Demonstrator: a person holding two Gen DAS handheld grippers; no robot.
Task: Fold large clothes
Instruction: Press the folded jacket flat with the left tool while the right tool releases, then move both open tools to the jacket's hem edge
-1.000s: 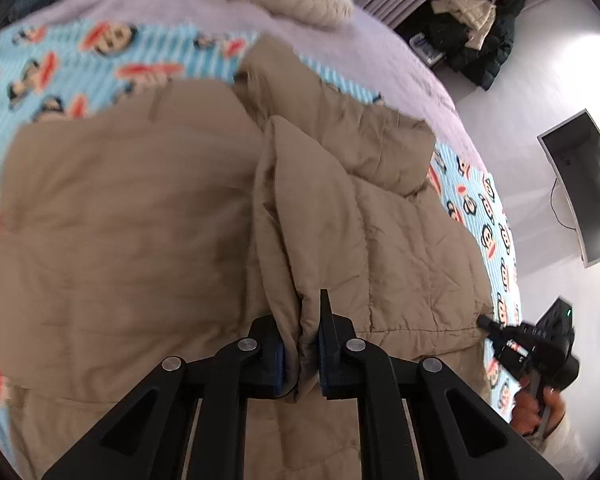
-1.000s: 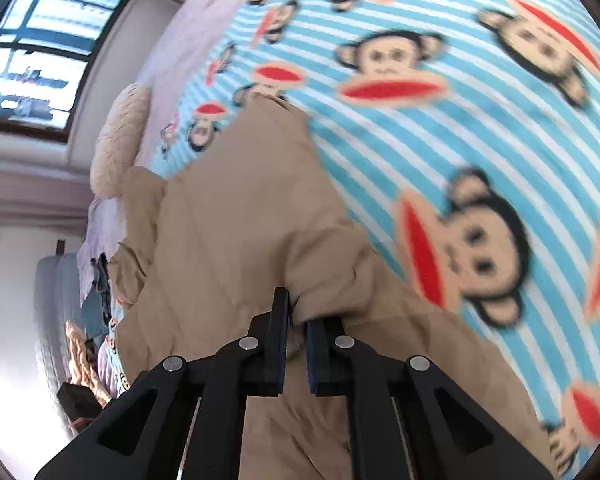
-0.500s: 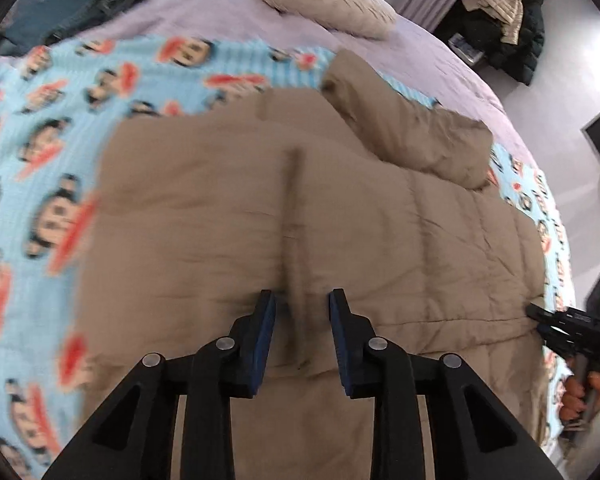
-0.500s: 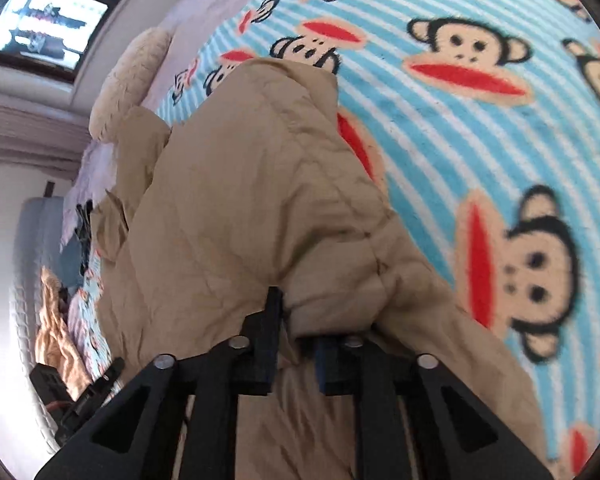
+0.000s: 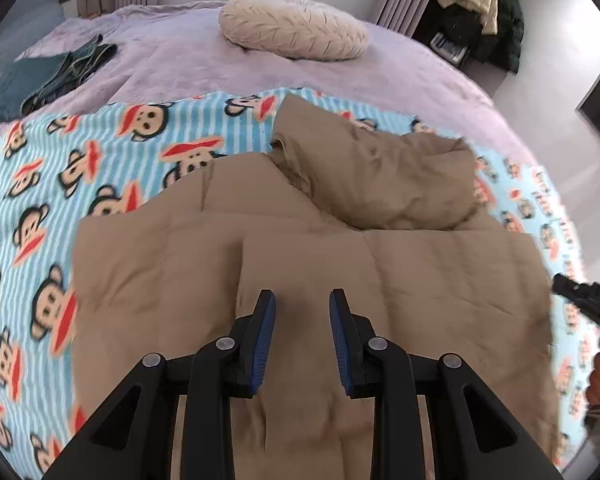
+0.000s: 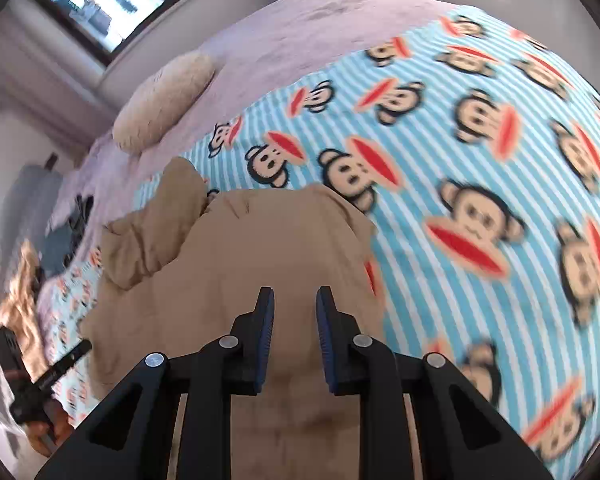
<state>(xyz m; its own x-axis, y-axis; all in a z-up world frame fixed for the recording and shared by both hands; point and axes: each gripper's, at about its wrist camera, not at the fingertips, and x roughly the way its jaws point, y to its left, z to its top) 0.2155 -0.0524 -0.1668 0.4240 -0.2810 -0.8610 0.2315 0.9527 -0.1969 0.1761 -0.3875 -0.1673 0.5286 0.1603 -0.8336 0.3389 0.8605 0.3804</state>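
1. Tan quilted padding: we list one large puffy jacket (image 5: 340, 264), spread on the monkey-print blanket (image 5: 100, 184) that covers the near half of the bed (image 5: 180, 56). Its body lies flat toward the near edge of the bed; one panel overlaps the body along a straight vertical edge, and a bulky bunched part, sleeve or hood, we cannot tell which, sits at its far side toward the pillow (image 5: 296, 26).

2. Left tool (image 5: 302, 308): released, jaws apart, nothing between the blue pads, hovering over the jacket's middle near the overlapped panel.

3. Right tool (image 6: 295, 304): likewise released and empty, over the jacket's side that borders the bare blanket.

4. Handling, as we judge it: soft, light for its bulk, springy with filling. It will likely puff back after a fold rather than hold a crease. The shell looks smooth, so a shallow pinch could slip; a thick pinch of shell and filling together would hold better.

5. Where to take hold, as we judge it: the hem corners nearest the near edge of the bed, or the outer side seams, one per tool, so the body can be carried over in one piece. The bunched part probably needs laying flat first.

6. Other items: dark folded garments (image 5: 66, 74) on the lilac cover near the bed's far left corner; clothes piled beyond the far right corner.
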